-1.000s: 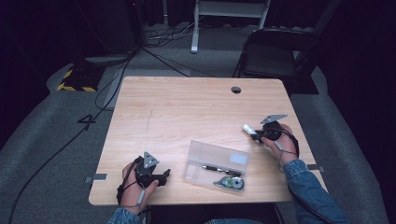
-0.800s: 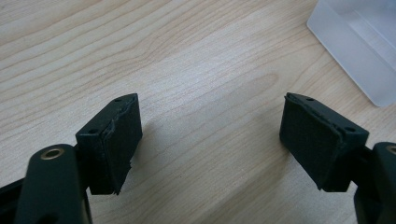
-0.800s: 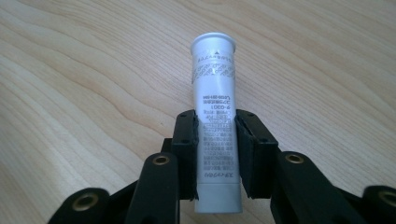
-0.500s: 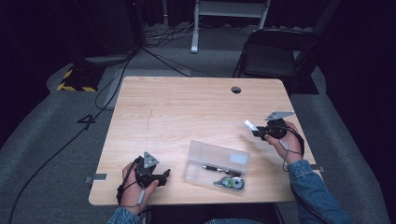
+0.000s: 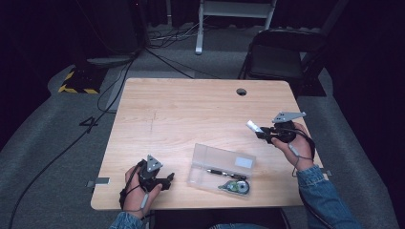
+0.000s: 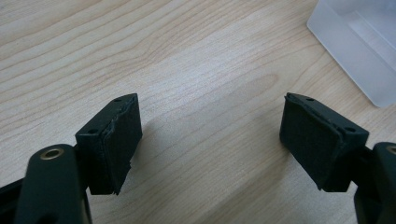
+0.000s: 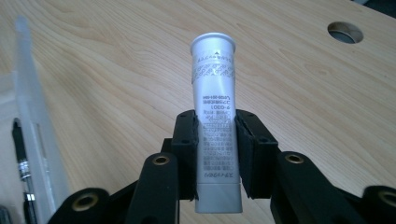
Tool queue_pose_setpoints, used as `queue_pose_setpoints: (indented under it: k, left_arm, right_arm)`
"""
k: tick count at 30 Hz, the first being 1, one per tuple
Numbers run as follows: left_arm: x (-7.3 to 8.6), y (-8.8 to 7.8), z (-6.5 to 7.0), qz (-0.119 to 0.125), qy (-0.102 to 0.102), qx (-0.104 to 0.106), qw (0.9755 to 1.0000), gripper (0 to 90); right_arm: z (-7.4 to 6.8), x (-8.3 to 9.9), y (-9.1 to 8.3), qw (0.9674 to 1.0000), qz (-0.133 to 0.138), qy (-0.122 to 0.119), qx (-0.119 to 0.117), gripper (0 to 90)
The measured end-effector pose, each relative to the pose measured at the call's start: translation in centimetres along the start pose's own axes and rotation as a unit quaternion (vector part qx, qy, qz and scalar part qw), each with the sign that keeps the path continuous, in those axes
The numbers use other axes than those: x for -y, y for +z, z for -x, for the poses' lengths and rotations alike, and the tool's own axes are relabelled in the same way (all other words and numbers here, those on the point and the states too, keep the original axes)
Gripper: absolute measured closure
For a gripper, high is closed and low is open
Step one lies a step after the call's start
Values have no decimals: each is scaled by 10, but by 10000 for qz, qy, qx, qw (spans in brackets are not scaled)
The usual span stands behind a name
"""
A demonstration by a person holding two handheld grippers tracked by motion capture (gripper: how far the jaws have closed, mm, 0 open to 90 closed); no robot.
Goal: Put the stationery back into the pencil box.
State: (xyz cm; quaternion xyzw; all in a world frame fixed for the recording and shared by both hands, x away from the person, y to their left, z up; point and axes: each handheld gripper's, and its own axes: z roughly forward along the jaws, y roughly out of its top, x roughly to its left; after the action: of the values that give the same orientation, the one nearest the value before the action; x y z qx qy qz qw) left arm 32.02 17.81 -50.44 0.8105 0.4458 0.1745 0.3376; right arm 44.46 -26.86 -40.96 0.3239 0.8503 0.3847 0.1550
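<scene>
My right gripper point(image 7: 215, 140) is shut on a small white tube point(image 7: 214, 98) with printed text, held in the air above the table's right side; in the high view the white tube point(image 5: 252, 126) sticks out to the left of the right gripper point(image 5: 261, 133). My left gripper point(image 5: 167, 181) rests on the table near the front left corner, and in its own view the left gripper point(image 6: 210, 140) stands open with bare wood between its pads. A clear plastic case point(image 5: 220, 167) lies open between the hands, holding a black pen point(image 5: 224, 172) and a round tape dispenser point(image 5: 238, 187).
The wooden table point(image 5: 191, 109) has a cable hole point(image 5: 241, 91) near its far edge. A black chair point(image 5: 282, 57) stands behind the table at the right. Cables run over the grey floor at the left. The case's corner point(image 6: 359, 42) lies just right of the left gripper.
My right hand has lifted the white tube up off the table and a little away from me. The left hand has stayed put.
</scene>
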Motion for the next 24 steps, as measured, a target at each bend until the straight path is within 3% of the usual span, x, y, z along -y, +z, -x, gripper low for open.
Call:
queue_pose_setpoints:
  k: [14, 24]
  left_arm:
    - [0, 0, 0, -1, 3, 0, 10000, 214]
    - [0, 0, 0, -5, 0, -1, 10000, 214]
  right_arm:
    - [-30, -17, -14, 9985, 145, -376, -374, 709]
    - [-54, -26, -19, 9953, 164, -680, -667, 709]
